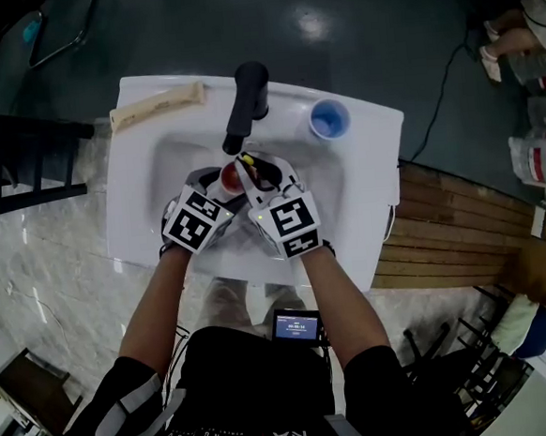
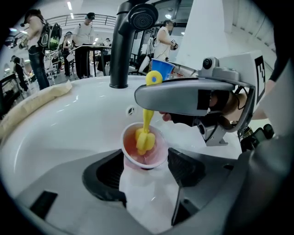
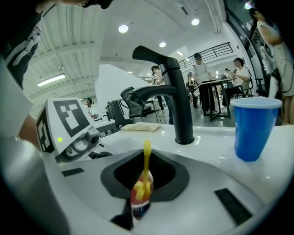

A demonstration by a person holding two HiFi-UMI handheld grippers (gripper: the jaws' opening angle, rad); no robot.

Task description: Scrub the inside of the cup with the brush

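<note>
Nearest the lens we get the person's black shirt (image 1: 249, 393) and a small lit screen (image 1: 296, 326) at the chest, well to the near side of the black curved tap (image 1: 245, 102). Both forearms reach toward that tap over the white ceramic sink (image 1: 147, 175). Just below the tap's spout is the left gripper (image 2: 146, 160). Its claw is spread wide round a small red plastic cup (image 2: 144, 146) with a white rim, and the pads sit against the cup's sides, so we log it as pinched. The cup mouth is tilted up toward the tap. Touching distance to the tap's right of it is the right gripper (image 3: 143, 183), its claw pressed together on the thin handle of a yellow plastic brush (image 2: 148, 121). The brush runs down from the tap side, and its yellow head sits inside the cup against the pink inner wall. The handle's ring end pokes up above the right gripper's finger. Whether the cup touches the basin below the tap we cannot tell. On the ledge right of the tap stands an upright blue plastic cup (image 1: 329, 119). On the ledge left of the tap lies a long beige pad (image 1: 156, 106). Beyond the tap, people stand at tables, too small to detail.
</note>
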